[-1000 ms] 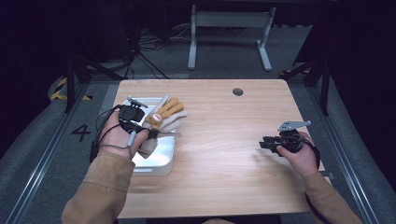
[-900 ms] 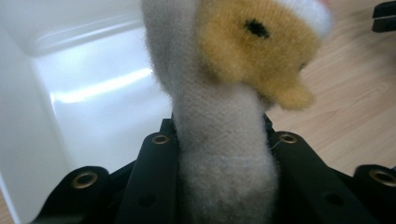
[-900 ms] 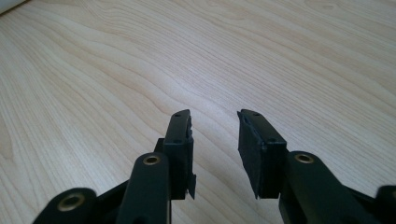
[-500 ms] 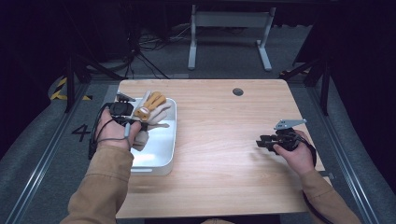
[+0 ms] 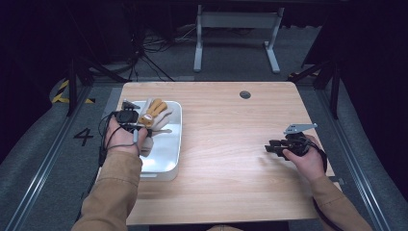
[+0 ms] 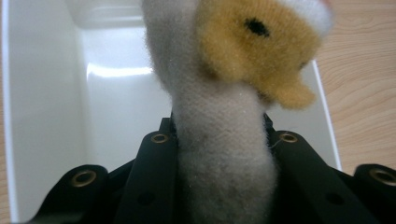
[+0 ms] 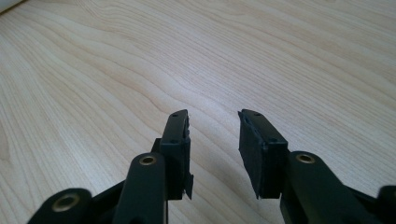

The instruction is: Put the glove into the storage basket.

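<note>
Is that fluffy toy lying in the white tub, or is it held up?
Held. The left tongs are clamped on the plush toy over the white tub; whether it touches the bottom cannot be told.

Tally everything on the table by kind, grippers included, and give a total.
Plush toy: 1
White tray: 1
Grippers: 2, left gripper, right gripper
Total: 4
</note>
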`<action>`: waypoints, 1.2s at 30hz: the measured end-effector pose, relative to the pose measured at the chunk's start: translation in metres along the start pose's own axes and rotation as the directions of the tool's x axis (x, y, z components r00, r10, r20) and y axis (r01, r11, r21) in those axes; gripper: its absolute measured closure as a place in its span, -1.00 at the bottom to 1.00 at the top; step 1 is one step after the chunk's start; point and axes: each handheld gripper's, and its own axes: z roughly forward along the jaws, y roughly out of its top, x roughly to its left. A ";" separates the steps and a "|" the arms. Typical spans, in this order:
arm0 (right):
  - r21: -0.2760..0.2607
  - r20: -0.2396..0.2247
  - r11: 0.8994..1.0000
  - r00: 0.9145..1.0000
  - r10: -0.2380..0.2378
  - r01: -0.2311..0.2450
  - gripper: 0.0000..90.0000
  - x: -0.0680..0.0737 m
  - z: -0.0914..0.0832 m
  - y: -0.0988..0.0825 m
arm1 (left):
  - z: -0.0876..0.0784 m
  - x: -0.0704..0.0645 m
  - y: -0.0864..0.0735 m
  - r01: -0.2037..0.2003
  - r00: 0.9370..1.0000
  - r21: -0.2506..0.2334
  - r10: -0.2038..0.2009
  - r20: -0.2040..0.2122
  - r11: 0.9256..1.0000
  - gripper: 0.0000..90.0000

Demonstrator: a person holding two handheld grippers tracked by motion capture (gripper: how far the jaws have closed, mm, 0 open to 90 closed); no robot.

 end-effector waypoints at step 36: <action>0.009 -0.003 1.000 1.000 0.015 -0.015 0.38 -0.004 0.002 -0.006 | 0.068 0.026 -0.007 0.157 0.988 0.117 -0.156 -0.019 0.981 0.59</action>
